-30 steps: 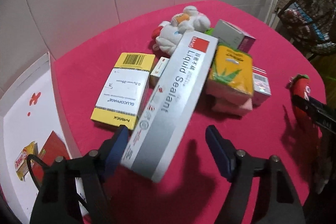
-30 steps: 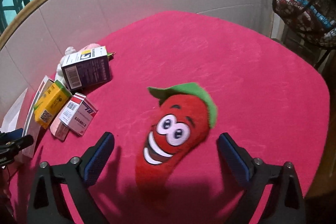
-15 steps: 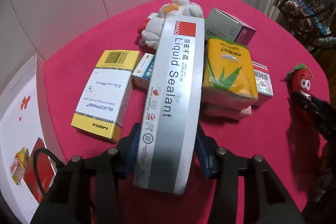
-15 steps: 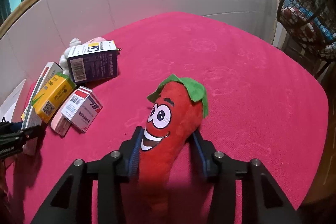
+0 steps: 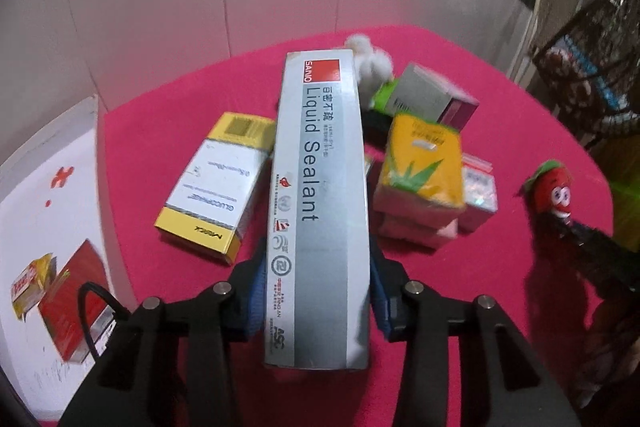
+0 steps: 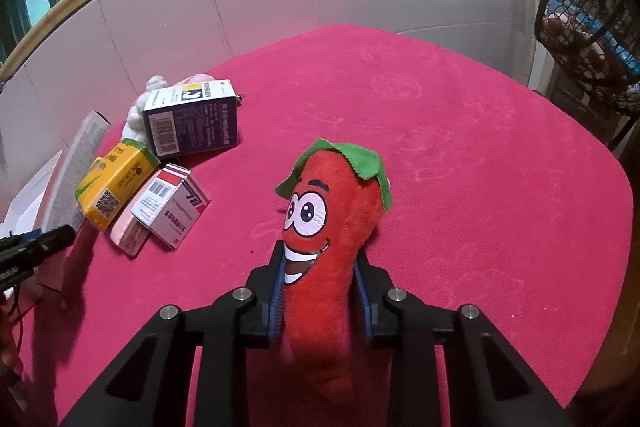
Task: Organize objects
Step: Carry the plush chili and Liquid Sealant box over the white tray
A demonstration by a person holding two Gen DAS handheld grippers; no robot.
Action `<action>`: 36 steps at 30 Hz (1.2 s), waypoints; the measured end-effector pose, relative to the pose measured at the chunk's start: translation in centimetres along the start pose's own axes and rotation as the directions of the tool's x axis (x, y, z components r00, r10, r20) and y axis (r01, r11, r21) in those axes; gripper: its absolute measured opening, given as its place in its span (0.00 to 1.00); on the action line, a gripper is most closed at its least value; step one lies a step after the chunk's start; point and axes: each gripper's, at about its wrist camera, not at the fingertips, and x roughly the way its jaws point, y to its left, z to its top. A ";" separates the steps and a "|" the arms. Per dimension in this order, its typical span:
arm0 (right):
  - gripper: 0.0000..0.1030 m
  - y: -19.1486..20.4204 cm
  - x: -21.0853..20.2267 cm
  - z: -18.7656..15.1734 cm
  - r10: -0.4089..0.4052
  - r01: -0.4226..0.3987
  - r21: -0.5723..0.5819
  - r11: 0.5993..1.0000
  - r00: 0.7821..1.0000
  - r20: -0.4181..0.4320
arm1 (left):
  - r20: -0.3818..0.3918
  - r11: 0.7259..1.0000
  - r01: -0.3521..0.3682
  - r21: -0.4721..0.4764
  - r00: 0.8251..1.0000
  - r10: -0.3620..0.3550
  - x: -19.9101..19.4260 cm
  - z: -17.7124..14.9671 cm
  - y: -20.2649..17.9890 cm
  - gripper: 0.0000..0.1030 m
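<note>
A long grey "Liquid Sealant" box (image 5: 320,187) lies between the blue pads of my left gripper (image 5: 316,283). Its jaws are closing and the pads press on the box's near end, while its far end points up toward the wall. A red plush chili (image 6: 332,211) with a green cap and a smiling face sits in my right gripper (image 6: 320,279), which is shut on its lower body. In the left wrist view the chili (image 5: 552,187) shows at the far right. Both stand over the pink table (image 6: 480,147).
On the table lie a yellow and white medicine box (image 5: 216,187), a yellow tissue pack (image 5: 420,163), a grey and purple box (image 5: 428,99), a small red-striped box (image 6: 168,207) and a white plush (image 5: 370,61). A white bin (image 5: 48,187) at left holds a red box (image 5: 76,303). A wall runs behind.
Both grippers went from wide open to closed. The left took hold of the sealant box, which swung straight and tipped up. The right clamped the chili, now standing more upright.
</note>
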 end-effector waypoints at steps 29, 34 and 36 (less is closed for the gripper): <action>0.29 6.8 -9.8 1.9 0.109 -0.087 -0.097 0.991 0.964 0.244 | 0.283 0.987 -0.145 -0.067 0.946 0.159 -9.8 -3.1 -2.7 0.41; 0.29 8.5 -10.5 1.9 0.129 -0.098 -0.131 0.986 0.960 0.250 | 0.300 0.985 -0.150 -0.088 0.939 0.170 -10.8 -3.5 -1.9 0.41; 0.29 9.1 -10.6 1.9 0.137 -0.103 -0.144 0.984 0.958 0.251 | 0.306 0.984 -0.150 -0.096 0.936 0.173 -11.1 -3.6 -1.6 0.41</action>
